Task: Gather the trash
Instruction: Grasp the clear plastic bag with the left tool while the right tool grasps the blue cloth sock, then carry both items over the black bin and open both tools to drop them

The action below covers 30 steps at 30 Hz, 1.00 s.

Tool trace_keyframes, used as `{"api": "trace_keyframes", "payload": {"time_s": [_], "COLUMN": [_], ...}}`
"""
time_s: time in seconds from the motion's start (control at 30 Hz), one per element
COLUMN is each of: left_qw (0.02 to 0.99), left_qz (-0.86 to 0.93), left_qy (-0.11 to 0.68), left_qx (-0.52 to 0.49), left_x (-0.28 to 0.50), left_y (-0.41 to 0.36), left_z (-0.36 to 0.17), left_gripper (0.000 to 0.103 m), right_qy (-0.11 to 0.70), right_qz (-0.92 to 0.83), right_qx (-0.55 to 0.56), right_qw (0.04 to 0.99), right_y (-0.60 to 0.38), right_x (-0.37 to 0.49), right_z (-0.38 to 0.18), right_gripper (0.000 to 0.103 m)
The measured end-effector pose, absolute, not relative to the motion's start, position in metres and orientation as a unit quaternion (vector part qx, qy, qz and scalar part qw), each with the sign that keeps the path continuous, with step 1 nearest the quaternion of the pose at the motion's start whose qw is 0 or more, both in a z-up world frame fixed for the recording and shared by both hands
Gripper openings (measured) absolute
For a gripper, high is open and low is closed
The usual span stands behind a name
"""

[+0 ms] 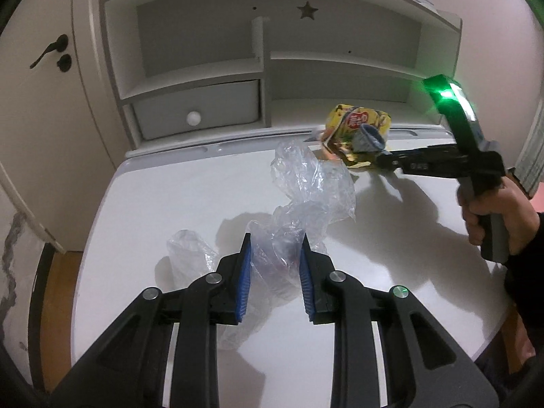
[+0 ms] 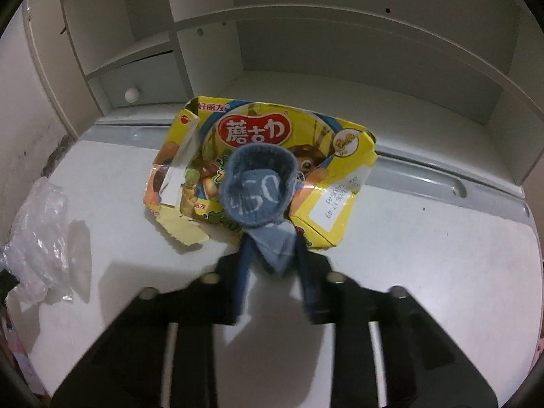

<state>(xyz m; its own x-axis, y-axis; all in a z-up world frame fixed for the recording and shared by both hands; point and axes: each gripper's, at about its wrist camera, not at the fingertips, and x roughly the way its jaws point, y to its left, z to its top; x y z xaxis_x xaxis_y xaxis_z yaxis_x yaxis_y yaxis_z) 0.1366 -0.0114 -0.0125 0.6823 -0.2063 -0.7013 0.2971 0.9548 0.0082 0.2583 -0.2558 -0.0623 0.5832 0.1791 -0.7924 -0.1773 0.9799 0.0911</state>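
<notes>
A clear plastic bag (image 1: 306, 190) lies crumpled on the white desk (image 1: 170, 204). My left gripper (image 1: 275, 250) is shut on its near end, with the film bunched between the blue pads. A flattened yellow snack box (image 2: 265, 166) lies at the desk's back; it also shows in the left wrist view (image 1: 353, 132). My right gripper (image 2: 270, 248) is shut on a small blue crumpled cup (image 2: 258, 187) and holds it just above the box. In the left wrist view the cup (image 1: 369, 137) and right gripper (image 1: 384, 161) are at the far right.
A white shelf unit (image 1: 265, 68) with a drawer (image 1: 197, 108) stands along the desk's back edge. A door (image 1: 44, 102) is at left. The plastic bag also shows at the left edge of the right wrist view (image 2: 37, 231).
</notes>
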Motion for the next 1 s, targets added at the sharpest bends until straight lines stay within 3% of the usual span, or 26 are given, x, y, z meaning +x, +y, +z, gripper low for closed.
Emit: {"api": "trace_keyframes", "payload": {"time_s": [0.43, 1.0], "left_qw": [0.912, 0.833], "left_qz": [-0.182, -0.412], "left_qy": [0.365, 0.350], "left_qx": [0.049, 0.117], "left_x": [0.107, 0.014], "left_y": [-0.069, -0.317], "left_z": [-0.001, -0.009], "left_gripper": [0.024, 0.024], "right_qy": [0.398, 0.373], "right_qz": [0.095, -0.163], "right_qx": [0.058, 0.175], "right_qw": [0.911, 0.897], "right_y": [-0.293, -0.537], "right_x": [0.149, -0.084], "right_z": [-0.017, -0.038], "right_gripper": [0.009, 0.009]}}
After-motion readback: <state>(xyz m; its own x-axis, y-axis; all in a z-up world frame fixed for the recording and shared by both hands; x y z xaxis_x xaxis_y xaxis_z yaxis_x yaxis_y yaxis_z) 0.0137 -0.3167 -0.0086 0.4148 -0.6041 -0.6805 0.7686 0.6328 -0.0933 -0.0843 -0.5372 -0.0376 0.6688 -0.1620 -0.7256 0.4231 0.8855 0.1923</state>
